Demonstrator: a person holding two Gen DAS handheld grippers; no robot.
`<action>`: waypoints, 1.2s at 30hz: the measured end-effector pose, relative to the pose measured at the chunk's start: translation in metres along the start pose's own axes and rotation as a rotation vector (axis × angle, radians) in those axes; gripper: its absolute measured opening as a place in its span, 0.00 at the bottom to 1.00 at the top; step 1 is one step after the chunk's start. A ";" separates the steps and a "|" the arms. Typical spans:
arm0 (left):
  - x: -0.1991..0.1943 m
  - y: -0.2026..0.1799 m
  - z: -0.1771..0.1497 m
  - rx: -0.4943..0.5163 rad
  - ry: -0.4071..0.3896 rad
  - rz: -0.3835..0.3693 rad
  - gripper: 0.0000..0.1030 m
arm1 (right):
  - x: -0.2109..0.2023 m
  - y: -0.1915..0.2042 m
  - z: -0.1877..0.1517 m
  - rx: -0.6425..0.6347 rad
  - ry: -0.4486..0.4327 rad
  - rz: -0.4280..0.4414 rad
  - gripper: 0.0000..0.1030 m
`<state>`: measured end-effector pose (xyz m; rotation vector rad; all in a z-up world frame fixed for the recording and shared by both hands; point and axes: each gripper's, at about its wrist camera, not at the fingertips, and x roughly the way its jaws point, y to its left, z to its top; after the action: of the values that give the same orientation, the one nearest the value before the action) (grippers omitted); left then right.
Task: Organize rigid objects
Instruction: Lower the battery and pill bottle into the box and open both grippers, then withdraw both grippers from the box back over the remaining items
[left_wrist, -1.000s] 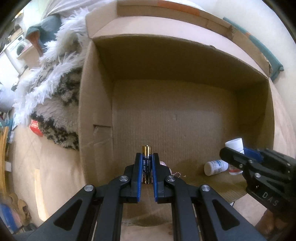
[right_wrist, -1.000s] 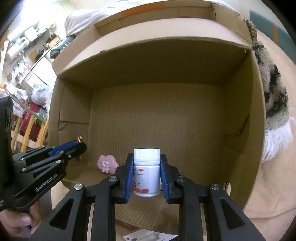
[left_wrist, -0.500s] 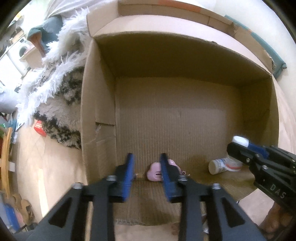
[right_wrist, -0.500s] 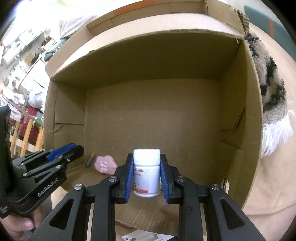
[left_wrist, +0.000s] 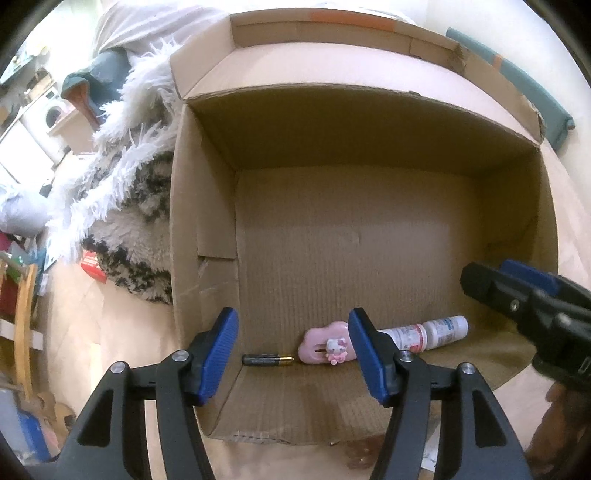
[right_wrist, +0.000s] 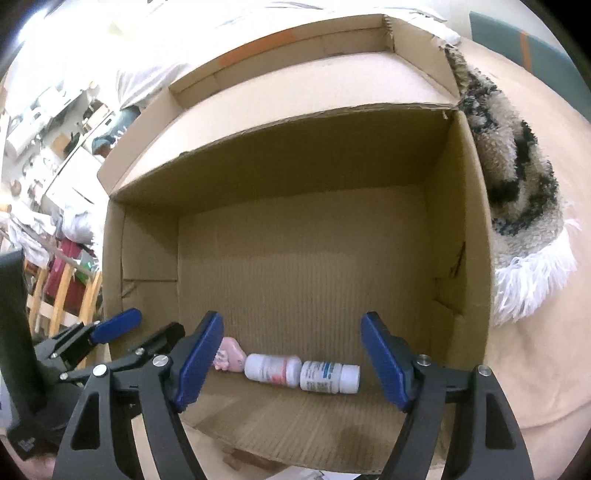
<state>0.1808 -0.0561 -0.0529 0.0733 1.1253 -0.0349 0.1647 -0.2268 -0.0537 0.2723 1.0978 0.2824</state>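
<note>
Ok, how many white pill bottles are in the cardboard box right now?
2. Both lie on their sides, end to end along the cardboard box floor: the red-labelled white pill bottle beside the pink cloud toy, the blue-labelled white pill bottle to its right. None looks hidden.

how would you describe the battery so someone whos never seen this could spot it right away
Look inside the big cardboard box lying on its side. Along its back edge runs a row of small items; the battery lies at the left end, beside the pink cloud toy. It is the only thin black-and-gold cylinder.
</note>
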 end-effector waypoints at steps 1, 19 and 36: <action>-0.001 -0.001 -0.001 0.000 -0.001 0.004 0.57 | 0.000 0.000 0.001 0.004 -0.001 0.002 0.79; -0.038 0.015 -0.011 -0.040 -0.091 -0.013 0.57 | -0.035 0.005 -0.002 -0.028 -0.120 -0.068 0.79; -0.076 0.032 -0.045 -0.093 -0.141 -0.001 0.57 | -0.088 0.008 -0.033 -0.020 -0.206 -0.049 0.79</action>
<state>0.1099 -0.0219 -0.0026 -0.0126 0.9850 0.0115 0.0971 -0.2478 0.0084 0.2508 0.8969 0.2161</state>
